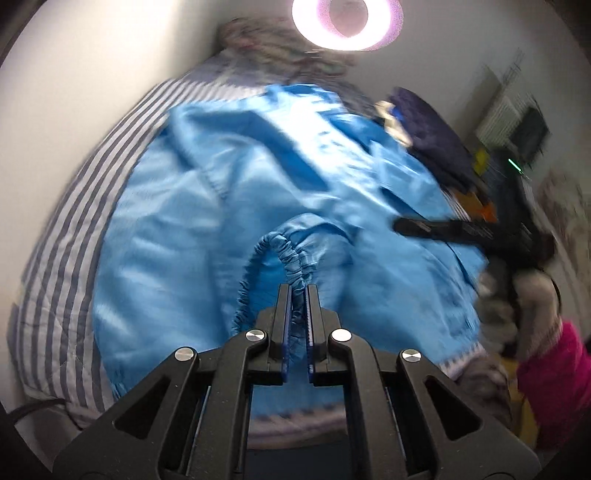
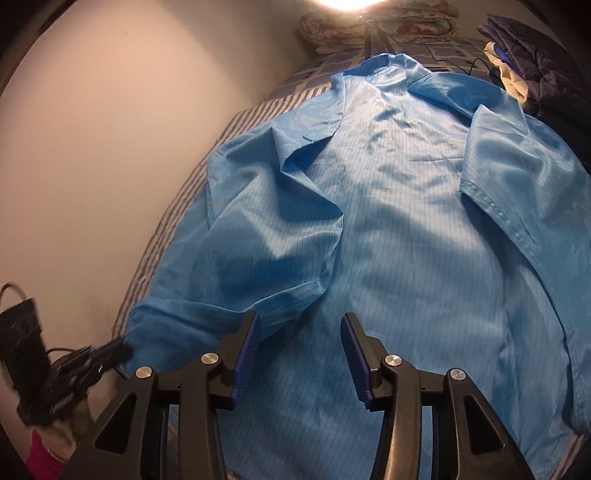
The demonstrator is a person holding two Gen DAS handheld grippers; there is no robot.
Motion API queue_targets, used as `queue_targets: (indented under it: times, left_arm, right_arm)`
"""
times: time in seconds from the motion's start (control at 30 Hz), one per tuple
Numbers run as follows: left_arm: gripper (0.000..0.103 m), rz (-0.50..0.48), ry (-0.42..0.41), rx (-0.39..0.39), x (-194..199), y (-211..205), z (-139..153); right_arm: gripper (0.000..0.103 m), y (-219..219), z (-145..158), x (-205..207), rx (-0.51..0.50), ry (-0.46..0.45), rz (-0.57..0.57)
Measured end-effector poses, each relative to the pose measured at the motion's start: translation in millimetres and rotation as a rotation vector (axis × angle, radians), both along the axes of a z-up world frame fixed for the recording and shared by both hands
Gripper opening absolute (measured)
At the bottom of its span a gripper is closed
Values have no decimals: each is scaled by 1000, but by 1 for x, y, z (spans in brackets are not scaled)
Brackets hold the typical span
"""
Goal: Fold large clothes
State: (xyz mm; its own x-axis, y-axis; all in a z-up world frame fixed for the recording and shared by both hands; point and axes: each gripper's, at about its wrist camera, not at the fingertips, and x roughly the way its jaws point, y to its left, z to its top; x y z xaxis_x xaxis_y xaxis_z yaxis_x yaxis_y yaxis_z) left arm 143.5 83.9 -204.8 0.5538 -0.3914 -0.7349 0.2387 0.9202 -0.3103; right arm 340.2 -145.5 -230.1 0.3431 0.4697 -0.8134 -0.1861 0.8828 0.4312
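A large light-blue pinstriped coat [image 2: 388, 206] lies spread face up on a striped bed, collar at the far end. My left gripper [image 1: 298, 291] is shut on the elastic cuff [image 1: 291, 254] of the coat's left sleeve. In the right wrist view the left gripper [image 2: 110, 350] shows at the lower left, holding the sleeve end [image 2: 155, 332]. My right gripper [image 2: 299, 325] is open and empty, hovering over the coat's lower front. It also shows in the left wrist view [image 1: 402, 225], blurred, at the right.
The striped bedsheet [image 1: 66, 236] meets a plain wall [image 2: 110, 147] on the left. Folded floral bedding [image 2: 369, 26] lies at the head. A dark quilted garment pile [image 2: 535, 55] sits at the far right. A bright lamp [image 1: 343, 22] shines above. A black box with cable [image 2: 22, 332] hangs lower left.
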Motion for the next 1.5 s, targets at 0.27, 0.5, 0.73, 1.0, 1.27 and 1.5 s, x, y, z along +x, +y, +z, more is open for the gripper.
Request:
queue_targets:
  times: [0.27, 0.5, 0.73, 1.0, 1.27, 1.5]
  left_arm:
    - [28, -58, 19, 51, -54, -30, 19]
    - [36, 186, 198, -59, -35, 18, 2]
    - [36, 234, 321, -149, 2, 30, -62]
    - [0, 193, 335, -149, 26, 14, -92]
    - [0, 233, 273, -15, 10, 51, -69]
    - [0, 342, 264, 52, -4, 115, -55]
  right_arm:
    - [61, -6, -10, -16, 34, 42, 27]
    - [67, -4, -40, -34, 24, 122, 51]
    - [66, -8, -65, -40, 41, 170, 14]
    - [26, 1, -68, -46, 83, 207, 44]
    - [1, 41, -63, -54, 169, 239, 127]
    - [0, 117, -55, -66, 209, 234, 264]
